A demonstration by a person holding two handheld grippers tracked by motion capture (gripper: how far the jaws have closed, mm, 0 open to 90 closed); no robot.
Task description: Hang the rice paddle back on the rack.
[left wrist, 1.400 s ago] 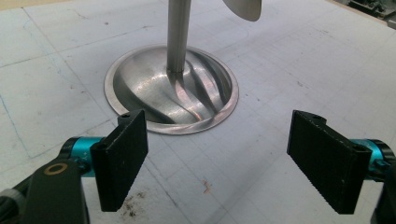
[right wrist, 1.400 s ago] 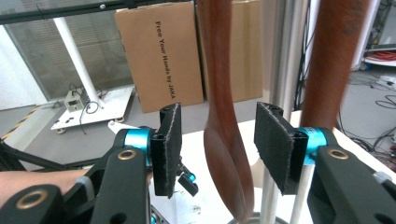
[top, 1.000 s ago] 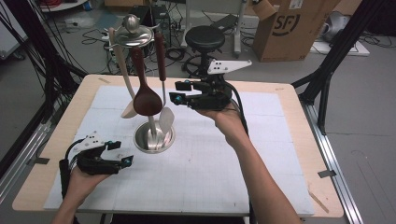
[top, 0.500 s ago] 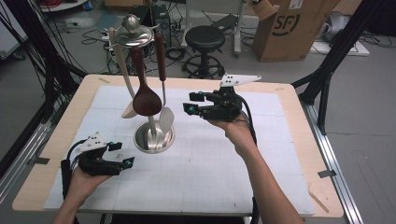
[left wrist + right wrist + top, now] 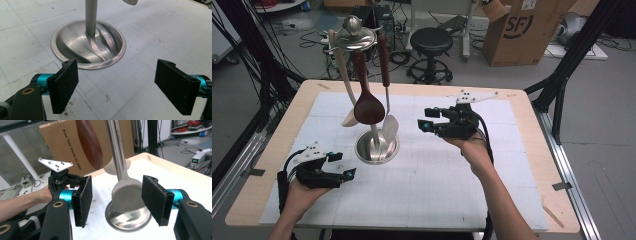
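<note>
A steel utensil stand (image 5: 377,148) with a round dish base (image 5: 88,45) and a pole (image 5: 115,145) stands left of the table's middle. A dark wooden spoon (image 5: 368,107), a pale wooden spatula (image 5: 345,75) and a metal turner (image 5: 389,131) hang from it. My right gripper (image 5: 426,120) hovers to the right of the stand and points at it. Its jaws are open and have just been opening, with nothing between the pads. In the right gripper view the turner blade (image 5: 126,192) hangs a short way beyond my right gripper (image 5: 116,197). My left gripper (image 5: 343,165) rests open at the front left, and in its own view it (image 5: 120,75) faces the base.
A white gridded mat (image 5: 437,190) covers the wooden table (image 5: 522,110). Behind the table stand a black stool (image 5: 431,40) and a cardboard box (image 5: 524,30), with cables on the floor. Black frame legs (image 5: 562,75) stand at the right.
My right gripper has drawn back to the right, away from the stand, and has sunk lower; its jaws stand a little wider. The left gripper has not moved.
</note>
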